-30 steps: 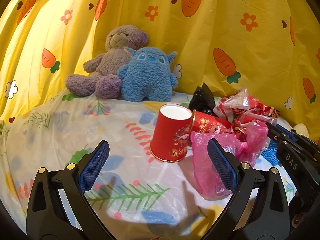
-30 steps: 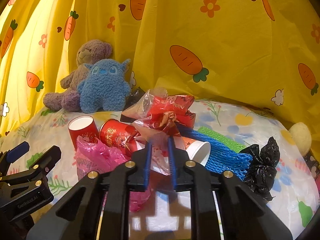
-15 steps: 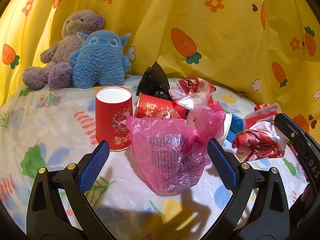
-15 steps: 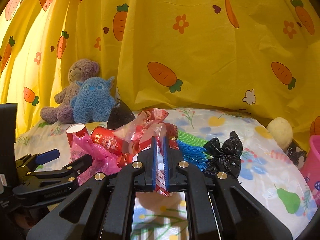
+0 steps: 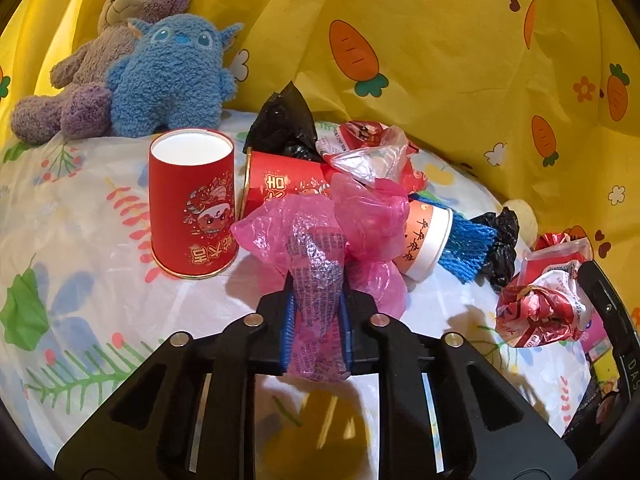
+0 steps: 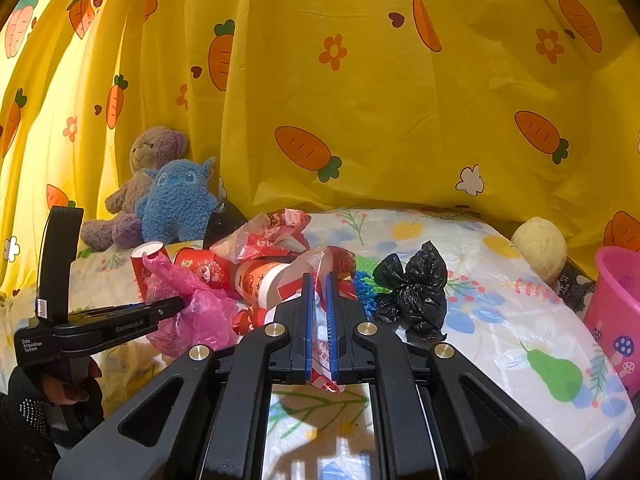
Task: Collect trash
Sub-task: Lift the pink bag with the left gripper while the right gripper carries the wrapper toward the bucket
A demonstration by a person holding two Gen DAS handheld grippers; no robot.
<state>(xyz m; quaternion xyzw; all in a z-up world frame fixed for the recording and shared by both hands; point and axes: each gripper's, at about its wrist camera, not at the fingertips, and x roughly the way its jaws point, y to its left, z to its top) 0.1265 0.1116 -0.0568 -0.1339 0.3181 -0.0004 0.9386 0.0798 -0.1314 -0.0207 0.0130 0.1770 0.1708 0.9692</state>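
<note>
My left gripper [image 5: 316,304] is shut on a crumpled pink plastic bag [image 5: 324,236], seen also in the right wrist view [image 6: 188,304]. My right gripper [image 6: 319,292] is shut on a red and white snack wrapper [image 6: 320,268], held above the table; it shows at the right of the left wrist view [image 5: 544,296]. On the table lie an upright red paper cup [image 5: 190,208], a red cup on its side [image 5: 280,180], another tipped cup with a white rim [image 5: 426,240], a red and clear wrapper [image 5: 372,152], blue netting [image 5: 466,248] and black bags [image 6: 416,292].
A pink bucket [image 6: 616,308] stands at the table's right edge. A purple teddy bear [image 5: 100,52] and a blue plush [image 5: 172,76] sit at the back left against the yellow carrot curtain [image 6: 360,100]. A cream ball [image 6: 538,246] lies at the back right.
My left gripper moved right past the upright cup and shut on the pink bag. My right gripper lifted the snack wrapper up and away from the pile, toward the right.
</note>
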